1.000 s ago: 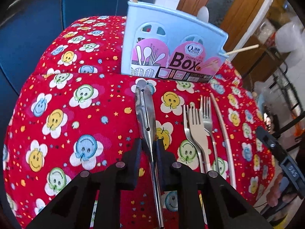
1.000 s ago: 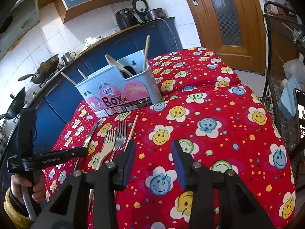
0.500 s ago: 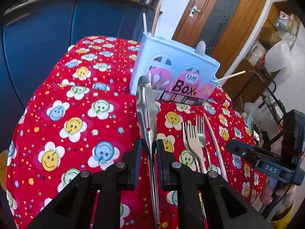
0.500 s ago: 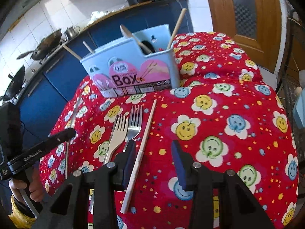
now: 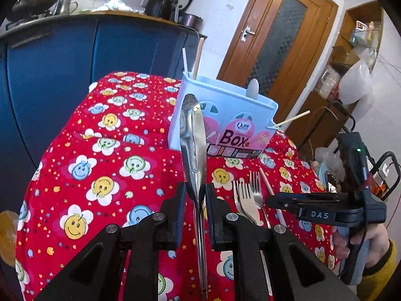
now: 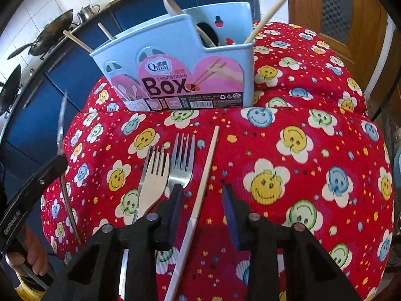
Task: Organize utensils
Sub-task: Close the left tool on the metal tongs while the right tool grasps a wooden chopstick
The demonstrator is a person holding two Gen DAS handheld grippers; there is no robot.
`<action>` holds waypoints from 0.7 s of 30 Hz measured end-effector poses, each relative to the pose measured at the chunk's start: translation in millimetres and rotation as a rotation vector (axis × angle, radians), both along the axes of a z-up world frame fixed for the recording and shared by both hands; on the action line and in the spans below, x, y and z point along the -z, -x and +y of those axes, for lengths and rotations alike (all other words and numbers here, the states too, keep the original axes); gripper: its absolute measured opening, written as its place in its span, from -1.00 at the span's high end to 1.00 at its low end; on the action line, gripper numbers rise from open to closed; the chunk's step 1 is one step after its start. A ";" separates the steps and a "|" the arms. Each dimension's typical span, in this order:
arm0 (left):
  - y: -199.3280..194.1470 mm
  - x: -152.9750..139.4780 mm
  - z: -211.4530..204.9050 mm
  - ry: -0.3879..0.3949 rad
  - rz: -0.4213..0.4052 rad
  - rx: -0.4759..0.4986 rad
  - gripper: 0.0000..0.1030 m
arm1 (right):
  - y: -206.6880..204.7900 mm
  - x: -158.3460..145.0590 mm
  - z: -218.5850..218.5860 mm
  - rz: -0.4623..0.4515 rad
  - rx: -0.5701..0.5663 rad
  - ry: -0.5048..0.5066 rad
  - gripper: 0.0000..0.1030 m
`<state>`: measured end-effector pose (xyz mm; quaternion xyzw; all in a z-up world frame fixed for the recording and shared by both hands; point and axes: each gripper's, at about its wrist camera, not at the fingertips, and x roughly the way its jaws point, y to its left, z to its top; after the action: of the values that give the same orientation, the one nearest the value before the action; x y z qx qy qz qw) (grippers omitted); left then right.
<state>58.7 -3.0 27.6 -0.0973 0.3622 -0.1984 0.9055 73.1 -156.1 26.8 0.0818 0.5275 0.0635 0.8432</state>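
Observation:
My left gripper (image 5: 195, 195) is shut on a steel spoon (image 5: 193, 135), held edge-on and lifted above the red tablecloth, its bowl in front of the light-blue chopsticks box (image 5: 225, 123). In the right wrist view the same spoon (image 6: 60, 125) shows at the left, clear of the cloth. My right gripper (image 6: 200, 200) is open, low over a pale chopstick (image 6: 203, 183) that lies between its fingers. A wooden fork (image 6: 153, 183) and a steel fork (image 6: 181, 160) lie just left of it. The box (image 6: 175, 70) holds a spoon and chopsticks.
The table with the red smiley cloth (image 6: 300, 175) drops off at its left, right and near edges. Blue kitchen cabinets (image 5: 62, 57) stand behind it, with woks on the counter. A wooden door (image 5: 273, 37) is at the back right.
My left gripper has lifted the spoon off the cloth and raised it toward the box. My right gripper has moved forward and down, so the chopstick now lies between its fingers.

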 end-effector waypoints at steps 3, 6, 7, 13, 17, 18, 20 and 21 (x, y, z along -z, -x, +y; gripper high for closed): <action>1.5 -3.1 1.1 0.006 -0.018 -0.005 0.70 | -3.4 0.3 0.7 0.004 0.006 0.036 0.66; 2.9 -6.5 1.6 0.010 -0.038 -0.007 0.70 | -4.3 1.0 -5.7 0.004 0.017 0.002 0.80; 3.8 -8.1 1.7 0.012 -0.047 -0.006 0.70 | -3.5 0.9 -8.4 0.000 0.021 -0.014 0.83; 10.7 -19.3 -0.1 0.018 -0.111 -0.002 0.70 | 12.0 -6.5 -19.8 -0.079 0.050 -0.115 0.87; 16.0 -26.8 -2.9 0.013 -0.154 0.002 0.70 | 27.5 -19.5 -25.6 -0.163 0.073 -0.148 0.87; 17.0 -28.6 -3.6 0.014 -0.162 0.003 0.70 | 30.8 -23.4 -26.9 -0.186 0.078 -0.149 0.87; 17.9 -31.8 -5.1 0.017 -0.176 0.003 0.70 | 35.1 -29.8 -28.7 -0.226 0.085 -0.155 0.87; 18.4 -33.4 -6.1 0.018 -0.183 0.004 0.70 | 36.6 -32.6 -30.1 -0.245 0.089 -0.158 0.87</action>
<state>40.3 -9.1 60.9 -0.0863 0.2763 -0.2116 0.9335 36.5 -186.2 59.4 0.1627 0.4097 0.0769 0.8943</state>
